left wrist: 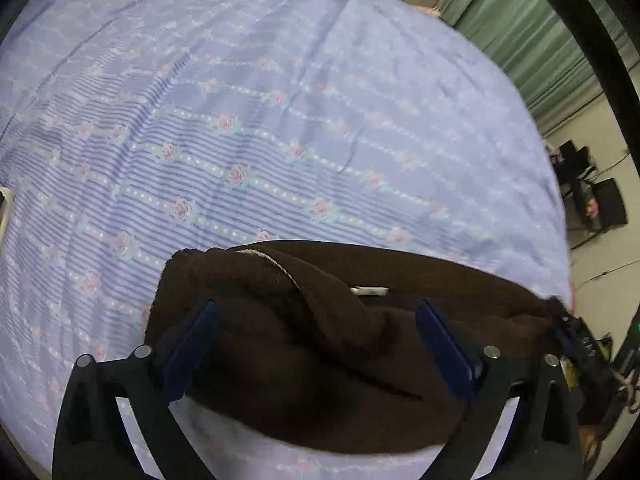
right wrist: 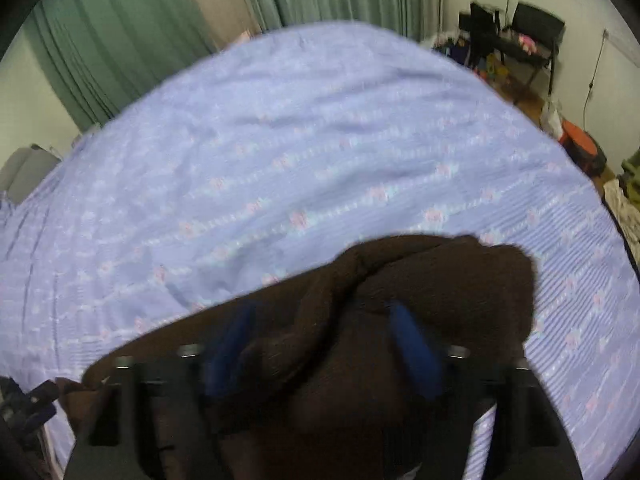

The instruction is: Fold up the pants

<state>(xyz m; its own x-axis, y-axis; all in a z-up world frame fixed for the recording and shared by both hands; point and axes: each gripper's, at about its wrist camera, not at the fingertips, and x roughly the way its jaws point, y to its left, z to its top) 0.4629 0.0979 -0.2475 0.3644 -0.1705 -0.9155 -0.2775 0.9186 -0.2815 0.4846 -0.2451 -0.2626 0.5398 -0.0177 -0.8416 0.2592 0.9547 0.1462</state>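
The brown fleece pants (left wrist: 320, 360) are lying bunched on the bed (left wrist: 280, 120), near the edge closest to both cameras, on a lilac sheet printed with stripes and small roses. The left gripper (left wrist: 316, 344) is hovering over one end of the bundle with its fingers (left wrist: 192, 344) standing wide apart; fabric is sitting between them, but the pads are not pressing on it. The right gripper (right wrist: 324, 344) is positioned over the other end, its fingers (right wrist: 416, 348) likewise spread, with a thick roll of cloth between them and no visible clamping, although that view is blurred. The step in hand is judged to be the release of a completed fold. To do it well, both pairs of fingers are being kept fully clear of the pile before lifting, so the fleece is not snagging and dragging the upper layer back open; the withdrawal is best made straight up, then the fold is pressed flat. In the left wrist view the bundle's long axis is running left to right across the frame, parallel to the near bed edge, with a pale drawstring (left wrist: 276, 264) and a white label (left wrist: 370, 291) showing on the far side, suggesting the waistband is facing away from the person
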